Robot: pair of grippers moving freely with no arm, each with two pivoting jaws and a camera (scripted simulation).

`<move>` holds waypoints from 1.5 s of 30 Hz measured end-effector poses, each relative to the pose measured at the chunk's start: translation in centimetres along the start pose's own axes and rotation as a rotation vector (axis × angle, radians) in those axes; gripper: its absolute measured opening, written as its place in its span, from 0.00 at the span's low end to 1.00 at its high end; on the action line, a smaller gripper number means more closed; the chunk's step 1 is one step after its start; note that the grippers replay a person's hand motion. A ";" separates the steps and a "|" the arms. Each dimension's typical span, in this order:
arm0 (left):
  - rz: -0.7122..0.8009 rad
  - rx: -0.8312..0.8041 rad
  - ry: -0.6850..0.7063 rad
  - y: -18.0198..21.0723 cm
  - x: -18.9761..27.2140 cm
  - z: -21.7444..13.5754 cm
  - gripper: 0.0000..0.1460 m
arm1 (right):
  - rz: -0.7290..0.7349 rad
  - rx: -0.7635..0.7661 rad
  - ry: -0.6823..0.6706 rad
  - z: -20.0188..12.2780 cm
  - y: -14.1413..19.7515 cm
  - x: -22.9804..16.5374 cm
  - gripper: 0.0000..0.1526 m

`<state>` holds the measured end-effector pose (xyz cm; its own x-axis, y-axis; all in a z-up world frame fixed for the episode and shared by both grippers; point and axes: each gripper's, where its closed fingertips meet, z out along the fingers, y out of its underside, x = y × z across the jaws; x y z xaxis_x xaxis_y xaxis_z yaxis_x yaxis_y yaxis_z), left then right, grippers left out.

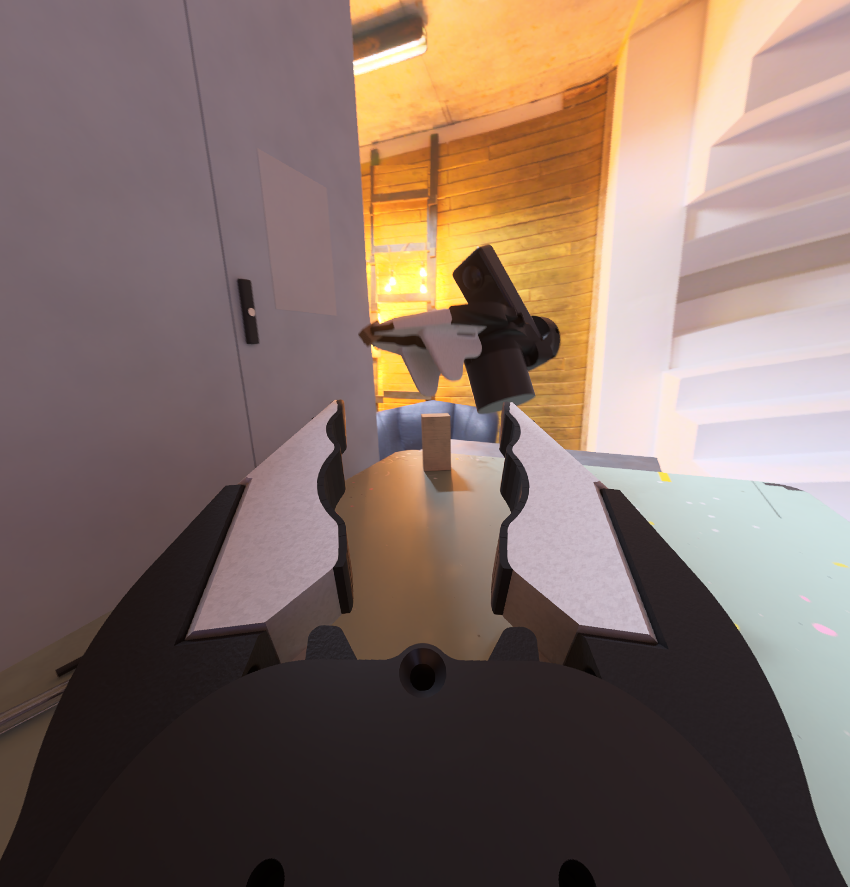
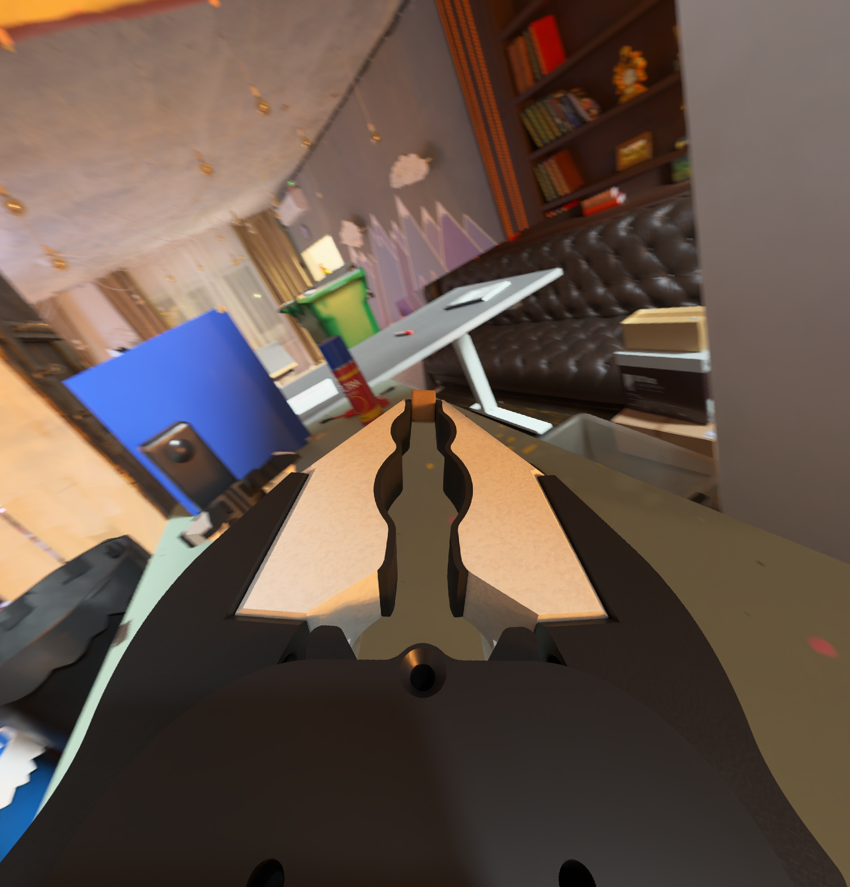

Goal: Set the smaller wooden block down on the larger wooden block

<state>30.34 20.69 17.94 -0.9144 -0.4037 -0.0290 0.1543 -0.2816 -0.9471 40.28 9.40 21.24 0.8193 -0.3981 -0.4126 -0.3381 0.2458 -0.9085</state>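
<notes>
On my left wrist view, my left hand-held gripper (image 1: 423, 408) stands wide apart with nothing between its fingers, low over the bench (image 1: 413, 552). Straight ahead of it, framed in the gap between the fingertips, the larger wooden block (image 1: 436, 441) stands upright on the far part of the bench and throws a short shadow toward me. It stands clear of both fingers.

Above and just beyond that block I see my right hand-held gripper (image 1: 370, 334) in the air, lying roughly level with its tips pointing to the left of the picture. A small dark-brown piece shows at those tips, too small for me to make out well from here.

On my right wrist view the right hand-held gripper (image 2: 423, 408) is drawn narrow, and the smaller wooden block (image 2: 423, 404) sits pinched at the very fingertips, only its orange-tan end showing past them. The bench (image 2: 653, 600) runs on below. Past the tips, to the left, a red and blue can (image 2: 352, 379) stands upright near a blue panel (image 2: 187, 384). At the left edge I catch part of the other gripper's dark body.
</notes>
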 end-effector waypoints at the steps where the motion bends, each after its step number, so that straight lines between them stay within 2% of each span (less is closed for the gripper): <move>1: -0.005 -0.006 0.017 0.0 0.0 -0.2 0.44 | 0.010 0.007 -0.042 0.0 -0.5 -0.8 0.06; 5: 0.009 -0.066 0.115 0.7 0.4 -1.1 0.44 | -0.007 -0.014 -0.118 0.1 -2.4 -3.3 0.06; 8: 0.112 -0.203 0.157 2.2 0.7 -1.7 0.44 | -0.096 -0.161 -0.120 0.5 -2.1 -5.2 0.06; 11: 0.193 -0.300 0.176 3.5 1.3 -1.6 0.44 | -0.136 -0.208 -0.154 1.6 -2.1 -7.5 0.06; 16: 0.241 -0.388 0.208 6.0 2.6 -0.6 0.44 | -0.094 0.004 -0.281 2.5 -6.5 -11.5 0.06; 20: 0.263 -0.442 0.214 7.4 2.9 -0.3 0.44 | -0.175 0.116 -0.255 1.9 -11.0 -13.0 0.06; 23: 0.251 -0.448 0.219 7.5 2.8 -0.6 0.44 | -0.263 0.184 -0.160 0.3 -16.1 -12.2 0.06; 29: 0.220 -0.473 0.208 7.9 2.1 -1.1 0.44 | -0.411 0.285 0.155 -4.1 -27.8 -8.0 0.06; 31: 0.210 -0.498 0.192 8.3 1.7 -1.2 0.44 | -0.466 0.324 0.269 -6.2 -31.2 -6.8 0.06; 35: 0.169 -0.507 0.161 8.5 0.9 -1.5 0.44 | -0.457 0.427 0.442 -11.5 -36.2 -3.7 0.06; 39: 0.111 -0.478 0.078 8.0 -1.0 -2.2 0.44 | -0.405 0.366 0.642 -16.3 -36.8 1.9 0.06; 42: 0.086 -0.466 -0.071 7.5 -3.7 -3.1 0.44 | -0.396 0.288 0.779 -19.7 -35.6 5.1 0.06; 45: 0.014 -0.362 -0.200 6.0 -5.9 -3.9 0.44 | -0.399 0.186 0.850 -21.8 -33.4 7.1 0.06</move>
<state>35.21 24.84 11.19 -0.8166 -0.5770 -0.0141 -0.0077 0.0354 -0.9993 47.27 -20.90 47.18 0.2230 -0.9735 -0.0516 0.0329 0.0604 -0.9976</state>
